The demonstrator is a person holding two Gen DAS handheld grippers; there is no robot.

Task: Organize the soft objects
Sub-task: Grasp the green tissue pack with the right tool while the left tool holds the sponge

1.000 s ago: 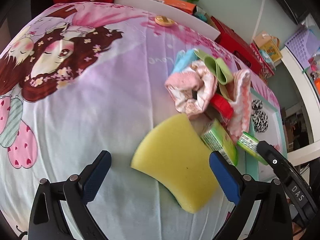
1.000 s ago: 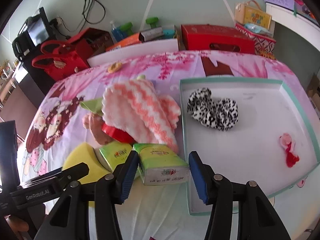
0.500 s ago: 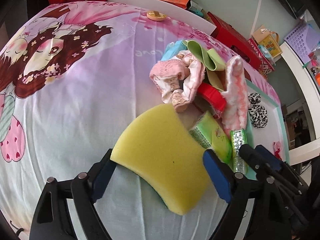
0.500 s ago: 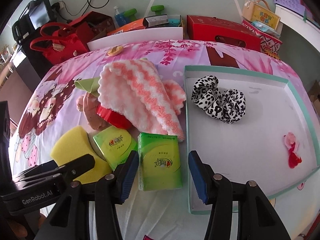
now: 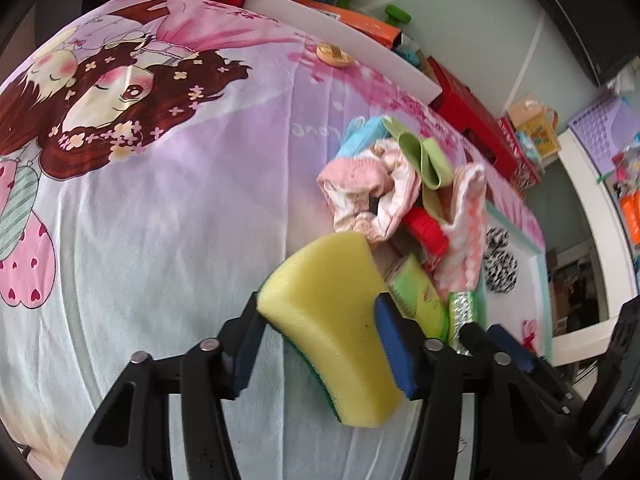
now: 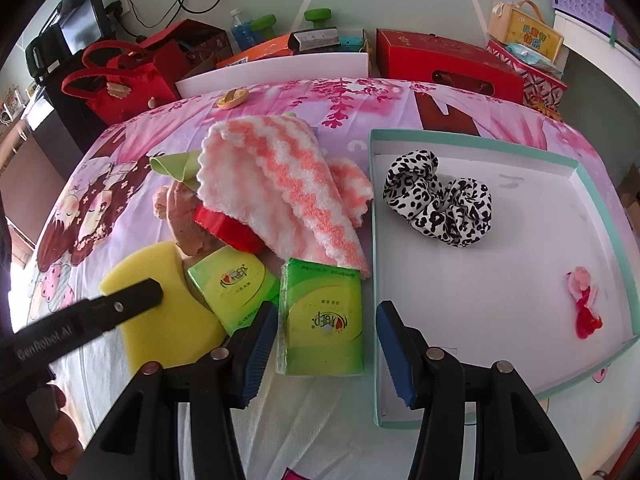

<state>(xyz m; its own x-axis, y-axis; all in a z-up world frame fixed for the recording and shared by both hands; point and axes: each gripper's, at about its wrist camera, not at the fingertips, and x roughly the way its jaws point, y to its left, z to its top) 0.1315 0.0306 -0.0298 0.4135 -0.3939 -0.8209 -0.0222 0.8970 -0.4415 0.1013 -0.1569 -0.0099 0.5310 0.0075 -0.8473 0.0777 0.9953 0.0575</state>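
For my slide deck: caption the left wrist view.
Left gripper, jaws just closing, squeezes the yellow foam sponge on the cartoon-print bedsheet.

**Two wrist cameras, both tilting down at the bed**

Left wrist view is sitting close over the yellow sponge [image 5: 336,320], facing across the cartoon bedsheet [image 5: 160,200]. Right wrist view is hovering near the tissue pack [image 6: 322,316], looking toward the tray [image 6: 592,184]. Both are sharing sponge, cloth pile and tray.

black gripper [image 5: 316,340], blue pads [image 5: 394,346], silver screws, possibly printed lettering
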